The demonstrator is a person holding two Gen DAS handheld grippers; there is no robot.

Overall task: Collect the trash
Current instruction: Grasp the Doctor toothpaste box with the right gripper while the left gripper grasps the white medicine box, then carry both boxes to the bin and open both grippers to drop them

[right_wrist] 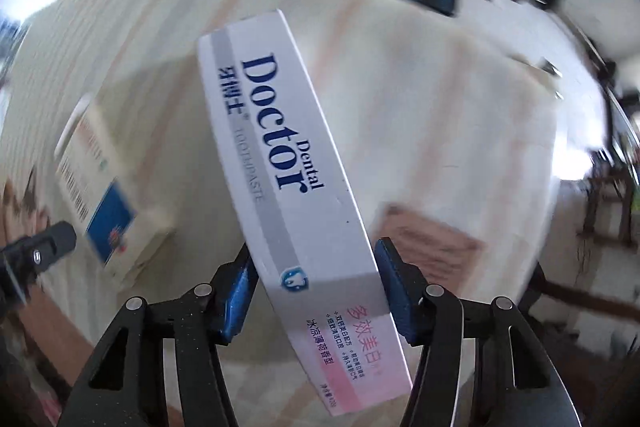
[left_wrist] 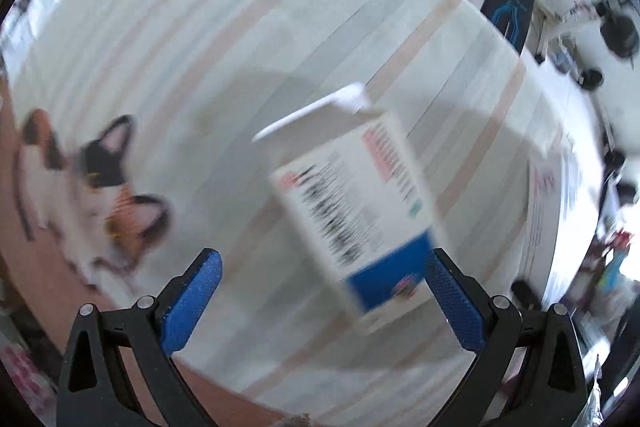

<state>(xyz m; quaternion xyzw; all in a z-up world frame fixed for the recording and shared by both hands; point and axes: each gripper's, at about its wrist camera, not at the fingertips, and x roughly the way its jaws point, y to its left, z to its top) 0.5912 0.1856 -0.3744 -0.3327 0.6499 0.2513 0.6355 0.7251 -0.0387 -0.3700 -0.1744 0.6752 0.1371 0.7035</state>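
Right wrist view: right claw [right_wrist: 316, 291] grips the Dental Doctor toothpaste box [right_wrist: 288, 163] across its near end. Left claw [left_wrist: 322, 301] gapes empty over the small carton [left_wrist: 356, 203] on the striped tabletop [left_wrist: 200, 27]; centre it before squeezing.

Toothpaste box [right_wrist: 280, 163]: "Dental Doctor", grey "TOOTHPASTE", Chinese characters. Smaller box [right_wrist: 108, 195]: barcode, print blurred.

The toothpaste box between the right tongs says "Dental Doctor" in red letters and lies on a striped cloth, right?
Not quite. In the right wrist view the "Dental Doctor" lettering on the toothpaste box is dark blue, not red. The box does sit between the right tongs, over the striped cloth.
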